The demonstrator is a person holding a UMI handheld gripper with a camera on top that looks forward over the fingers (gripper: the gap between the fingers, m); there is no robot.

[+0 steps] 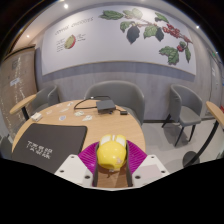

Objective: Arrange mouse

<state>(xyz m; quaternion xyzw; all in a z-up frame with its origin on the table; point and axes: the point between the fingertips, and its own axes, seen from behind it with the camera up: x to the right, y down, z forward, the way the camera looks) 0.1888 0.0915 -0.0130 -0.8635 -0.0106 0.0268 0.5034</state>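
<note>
Your gripper is clamped on the yellow mouse, both purple pads pressing its sides, and you hold it above the near edge of the round wooden table. A black mouse mat lies at the table's left side; a black cable box sits near its far edge.

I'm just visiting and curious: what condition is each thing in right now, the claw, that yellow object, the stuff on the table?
gripper: shut on the yellow mouse, lifted above the table.
yellow mouse: held between the pink pads.
black mouse pad: lying flat on the table, nothing on it.
black device: resting on the table, cable attached.
grey chairs: empty.
</note>
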